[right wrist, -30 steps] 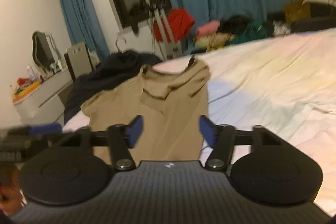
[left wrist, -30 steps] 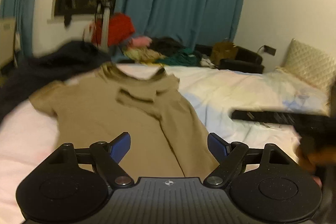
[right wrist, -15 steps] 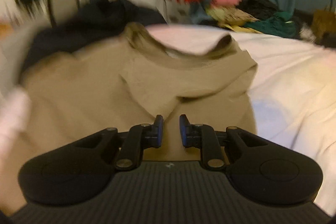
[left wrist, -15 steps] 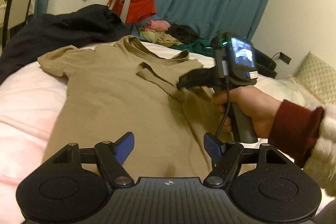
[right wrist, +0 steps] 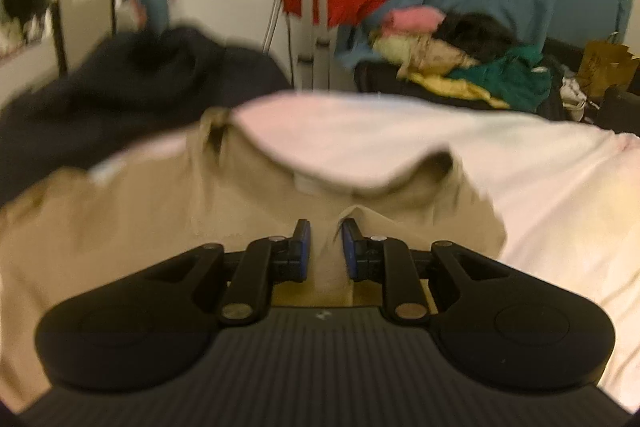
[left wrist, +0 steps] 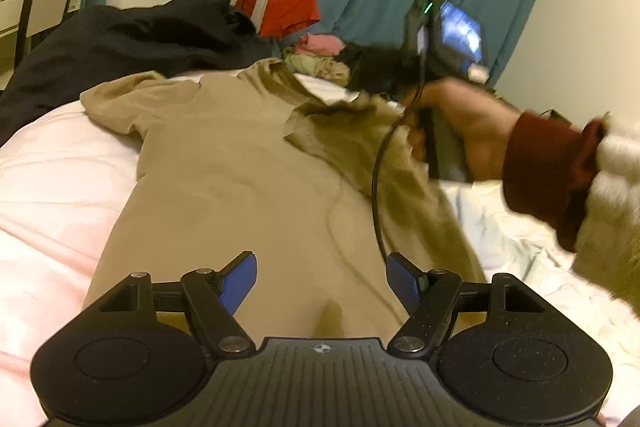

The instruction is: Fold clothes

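Tan T-shirt spread on the pale sheet of a bed, neck toward the far edge, hem nearest the left gripper. The left gripper hovers low over the hem with its jaws spread wide and nothing between them. The right gripper sits at the right shoulder — its jaws drawn close on a raised ridge of the shirt's cloth, which passes between the blue pads; motion blur leaves it uncertain how firmly the cloth is pinched. In the left wrist view the right hand holds its tool above that shoulder, where the sleeve is bunched and partly turned over the chest. The left sleeve lies out flat, not yet folded. Judged from this, the fold is at its opening step: one side being taken up, with the other sleeve and the lengthwise folds left to do. A dark garment lies beyond the shirt, apart from it.
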Tool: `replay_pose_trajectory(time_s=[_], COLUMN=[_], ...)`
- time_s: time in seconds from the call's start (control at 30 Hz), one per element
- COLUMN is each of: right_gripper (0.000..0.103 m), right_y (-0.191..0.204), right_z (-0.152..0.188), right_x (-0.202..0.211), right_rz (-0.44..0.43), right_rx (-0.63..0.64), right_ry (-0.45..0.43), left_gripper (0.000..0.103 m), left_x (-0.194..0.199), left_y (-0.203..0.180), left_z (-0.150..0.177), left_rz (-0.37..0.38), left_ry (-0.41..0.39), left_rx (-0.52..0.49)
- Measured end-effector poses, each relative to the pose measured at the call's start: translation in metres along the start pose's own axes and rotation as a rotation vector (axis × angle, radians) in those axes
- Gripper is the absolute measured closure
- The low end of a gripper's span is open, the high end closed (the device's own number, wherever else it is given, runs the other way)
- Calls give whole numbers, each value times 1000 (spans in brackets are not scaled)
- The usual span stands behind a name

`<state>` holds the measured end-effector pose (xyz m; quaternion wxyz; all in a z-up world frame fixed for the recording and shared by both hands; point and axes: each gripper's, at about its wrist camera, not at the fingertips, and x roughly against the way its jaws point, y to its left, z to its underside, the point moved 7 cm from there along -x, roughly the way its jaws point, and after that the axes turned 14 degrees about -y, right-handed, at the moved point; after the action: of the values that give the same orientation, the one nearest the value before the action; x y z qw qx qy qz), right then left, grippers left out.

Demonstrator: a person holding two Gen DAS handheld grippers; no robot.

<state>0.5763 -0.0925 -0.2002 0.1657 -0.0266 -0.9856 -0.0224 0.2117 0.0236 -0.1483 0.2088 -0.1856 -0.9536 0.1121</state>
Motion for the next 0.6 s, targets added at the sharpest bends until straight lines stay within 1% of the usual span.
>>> replay_pose_trajectory(time_s=[0.17,0.23,0.33,0.4,0.47,0.5,0.6], right_gripper=[81,81,81,82,83,83,83], right_y=[0,0,1,3,4,5,1], right_z=[-24,-20,0,18,42,54,78], right_x=[29,41,59,70,75,72,51], right_rz=[-46,-74,-136,-155,-179,-176,-119], right_rx=[-41,-29,8,45,109,152,225], right_ry=[-131,-131,-66,-16,60,102,195], left_gripper=[30,30,30,29,29,29,29], left_x=[-5,-3,3,8,11,11,8], left_y=[7,7,2,-2,-6,-8,-10], left_z=[1,0,-3,-5,-5,-5,-2], left_rz=[-17,-17,-9,-3,2,4,0], left_ry=[13,12,1,-9,-16,-15,-7], left_rx=[47,53,37,24,11,7,0])
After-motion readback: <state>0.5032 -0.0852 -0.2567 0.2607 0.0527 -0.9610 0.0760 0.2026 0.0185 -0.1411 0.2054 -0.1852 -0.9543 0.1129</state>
